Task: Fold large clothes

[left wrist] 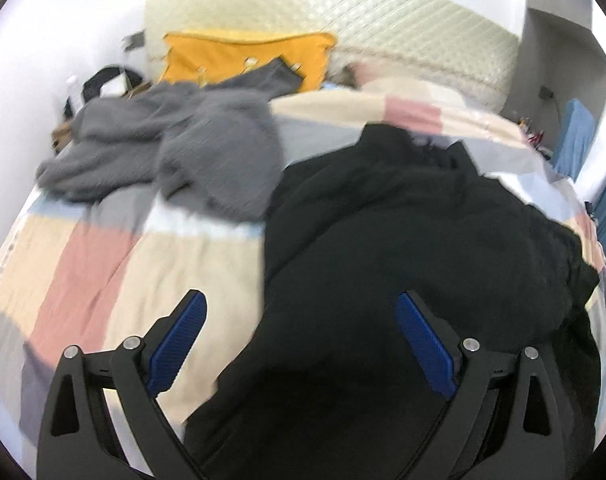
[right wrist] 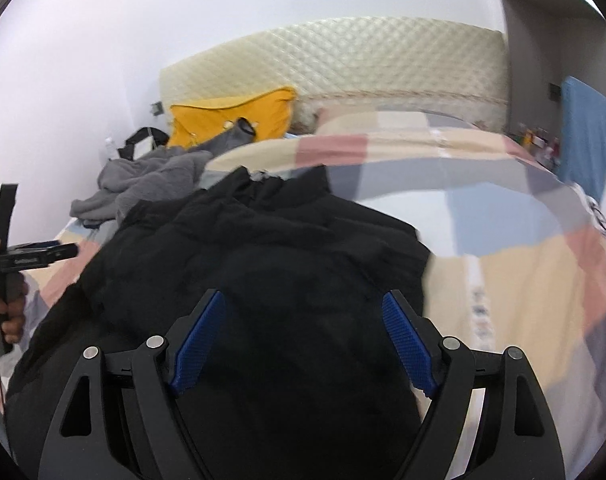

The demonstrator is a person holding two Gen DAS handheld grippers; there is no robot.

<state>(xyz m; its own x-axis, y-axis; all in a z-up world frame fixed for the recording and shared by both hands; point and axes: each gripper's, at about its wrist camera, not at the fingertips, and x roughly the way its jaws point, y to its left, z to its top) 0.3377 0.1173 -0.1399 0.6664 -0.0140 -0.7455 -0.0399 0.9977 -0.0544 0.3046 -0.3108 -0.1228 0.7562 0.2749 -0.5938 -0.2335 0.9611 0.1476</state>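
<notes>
A large black garment (left wrist: 403, 240) lies spread on the checked bedspread (left wrist: 183, 264); it also shows in the right wrist view (right wrist: 263, 264). My left gripper (left wrist: 301, 308) is open and empty, hovering over the garment's near left edge. My right gripper (right wrist: 305, 308) is open and empty, above the garment's near right part. The hand-held left gripper (right wrist: 31, 258) shows at the left edge of the right wrist view.
A crumpled grey garment (left wrist: 163, 152) lies at the far left of the bed. A yellow pillow (left wrist: 239, 60) leans on the quilted cream headboard (left wrist: 383, 20). A blue item (right wrist: 583, 132) stands at the right wall. Bare bedspread (right wrist: 503, 272) lies right of the black garment.
</notes>
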